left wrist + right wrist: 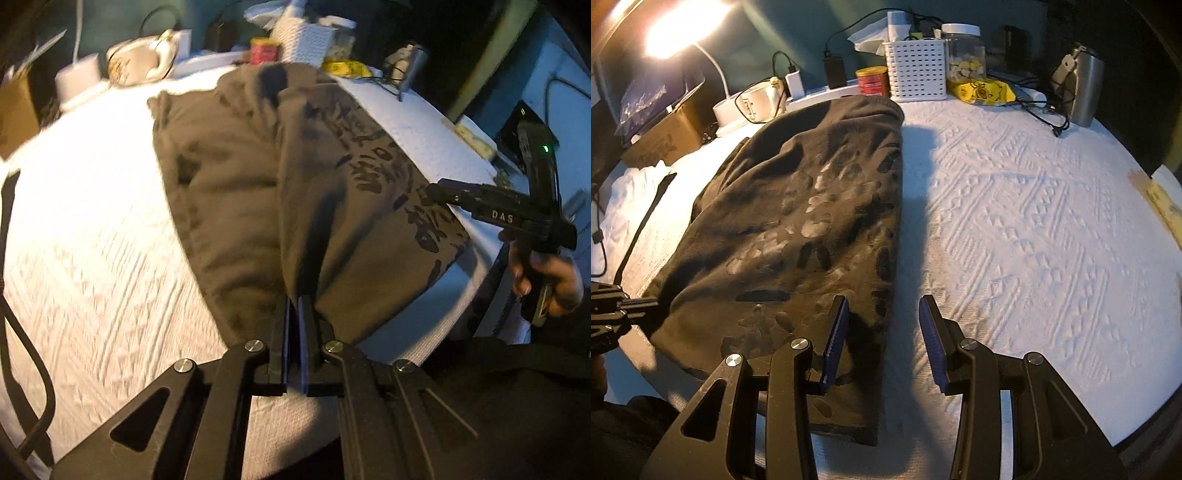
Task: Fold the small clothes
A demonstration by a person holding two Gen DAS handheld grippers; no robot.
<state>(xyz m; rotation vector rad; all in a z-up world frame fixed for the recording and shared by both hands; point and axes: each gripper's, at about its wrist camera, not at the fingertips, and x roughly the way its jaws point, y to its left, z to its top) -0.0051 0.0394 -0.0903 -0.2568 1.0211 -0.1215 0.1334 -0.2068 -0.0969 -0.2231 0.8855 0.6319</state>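
A dark olive-brown garment (pixel 229 166) with a black print lies folded lengthwise on the white textured cover (pixel 92 240). My left gripper (pixel 295 306) is shut on the garment's near edge, and the cloth bunches up at its blue pads. In the right wrist view the same garment (pixel 798 206) covers the left half of the cover (pixel 1015 221), with the left gripper (pixel 613 314) at its near left corner. My right gripper (pixel 884 332) stands open over the garment's near right edge, its left finger above the cloth and its right finger above the bare cover. A hand (pixel 546 280) holds the right gripper (pixel 436 190).
Along the back stand a white basket (pixel 916 70), a red can (pixel 873 81), a glass jar (pixel 964 55), a yellow bag (pixel 982 90), a steel tumbler (pixel 1084 85), a mug (pixel 757 99) and loose cables. A lit lamp (pixel 683 26) and a cardboard box (pixel 661 140) are at the back left.
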